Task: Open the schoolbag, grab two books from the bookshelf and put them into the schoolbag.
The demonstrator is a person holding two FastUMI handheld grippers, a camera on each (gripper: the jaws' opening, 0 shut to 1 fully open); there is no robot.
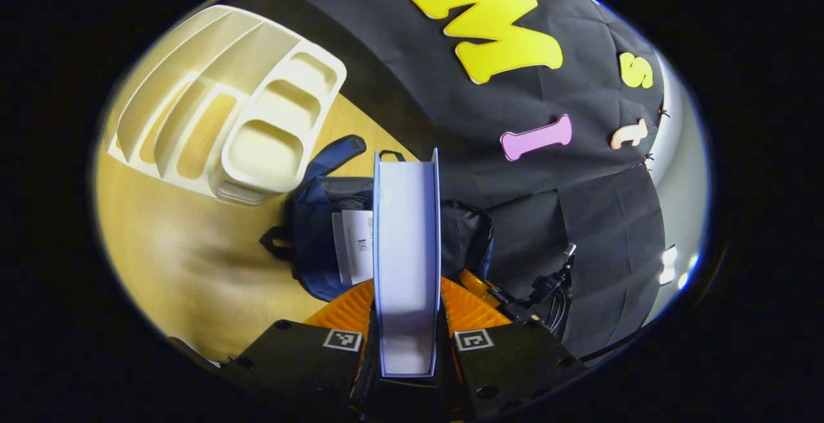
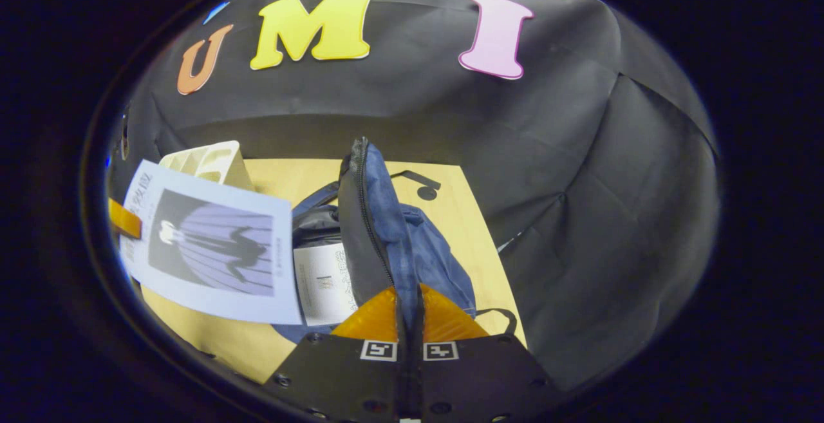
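Book (image 1: 407, 243) clamped edge-on between left tongs (image 1: 407, 320), above schoolbag (image 1: 315, 230).

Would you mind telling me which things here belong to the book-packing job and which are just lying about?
In the job:
- book, clamped in the left gripper
- second book, already in the bag
- schoolbag, its flap pinched by the right gripper
- bookshelf

Lying about:
- table
- cable

Wood table (image 1: 193, 268) w/ schoolbag (image 1: 315, 230) & bookshelf (image 1: 232, 107) on it.
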